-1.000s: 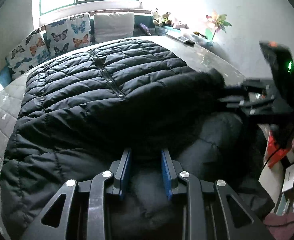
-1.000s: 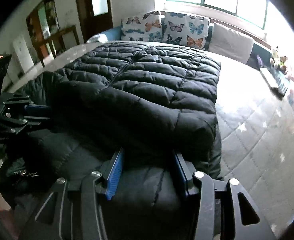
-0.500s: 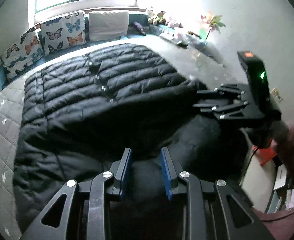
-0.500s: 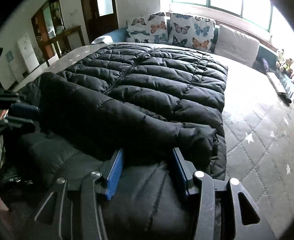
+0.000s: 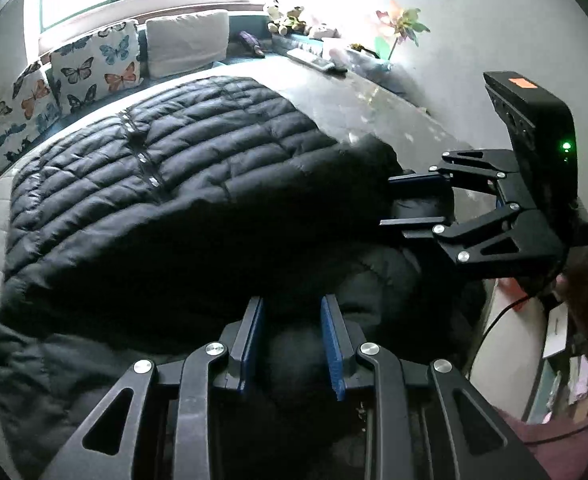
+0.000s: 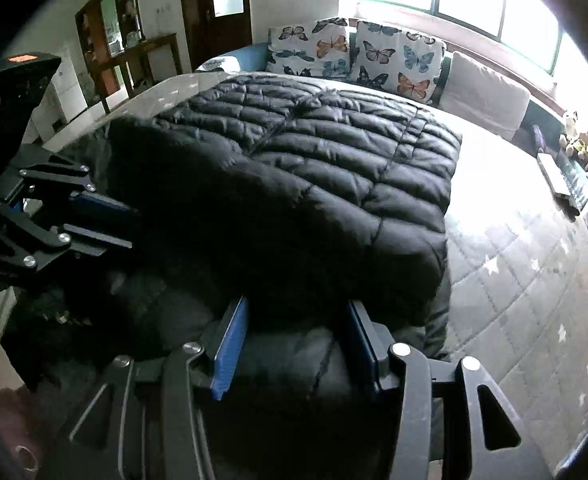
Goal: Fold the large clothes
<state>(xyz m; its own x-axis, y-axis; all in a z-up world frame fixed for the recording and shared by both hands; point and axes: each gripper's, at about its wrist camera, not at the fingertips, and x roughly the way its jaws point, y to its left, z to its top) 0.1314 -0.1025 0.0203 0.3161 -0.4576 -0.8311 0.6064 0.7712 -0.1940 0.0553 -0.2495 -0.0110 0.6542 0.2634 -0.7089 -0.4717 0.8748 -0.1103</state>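
A large black quilted puffer jacket (image 5: 182, 176) lies spread over the bed, its near end doubled back into a thick fold; it also fills the right wrist view (image 6: 313, 184). My left gripper (image 5: 292, 320) is shut on the near left part of the fold, fabric bunched between its blue pads. My right gripper (image 6: 297, 324) is shut on the near right part of the fold. Each gripper shows in the other's view, the right one at the fold's right end (image 5: 409, 204) and the left one at its left end (image 6: 106, 220).
The grey quilted mattress (image 6: 525, 264) is bare to the right of the jacket. Butterfly cushions (image 6: 357, 56) and a plain cushion (image 5: 188, 46) line the window side. Soft toys and a pinwheel (image 5: 399, 26) stand on the ledge. A wooden desk (image 6: 142, 56) stands by the door.
Both grippers have carried the jacket's near edge forward over its body toward the cushions. The fold now covers more of the jacket. Both grips stayed shut.
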